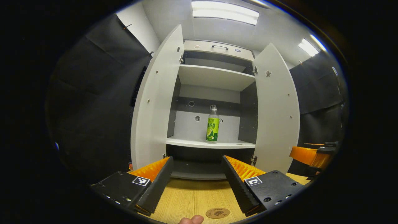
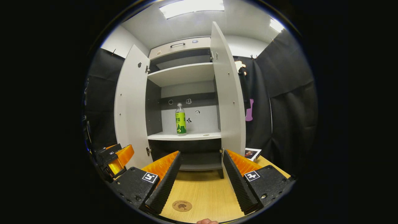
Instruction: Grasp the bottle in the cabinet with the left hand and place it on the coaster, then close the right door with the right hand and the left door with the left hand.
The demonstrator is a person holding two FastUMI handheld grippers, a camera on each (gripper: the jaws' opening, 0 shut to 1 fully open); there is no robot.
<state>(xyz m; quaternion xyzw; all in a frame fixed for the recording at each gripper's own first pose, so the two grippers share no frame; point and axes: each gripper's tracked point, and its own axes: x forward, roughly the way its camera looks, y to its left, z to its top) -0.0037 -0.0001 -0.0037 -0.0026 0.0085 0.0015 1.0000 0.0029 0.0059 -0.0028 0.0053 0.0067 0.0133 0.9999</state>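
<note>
A clear bottle with a green label (image 1: 212,124) (image 2: 180,123) stands upright on the middle shelf (image 1: 186,142) of a white cabinet. Both doors hang wide: the left door (image 1: 155,102) (image 2: 130,105) and the right door (image 1: 276,109) (image 2: 228,93). A round brown coaster (image 1: 217,213) (image 2: 182,206) lies on the wooden table (image 1: 192,196) in front of the cabinet. My left gripper (image 1: 197,158) is open and holds nothing, well short of the shelf and aimed a little left of the bottle. My right gripper (image 2: 201,152) is also open and holds nothing, beside the left one.
The right gripper (image 1: 314,155) shows at the right edge of the left gripper view; the left gripper (image 2: 116,158) shows at the left of the right gripper view. An upper shelf (image 1: 214,77) sits above the bottle. A printed card (image 2: 252,153) lies on the table behind the right door.
</note>
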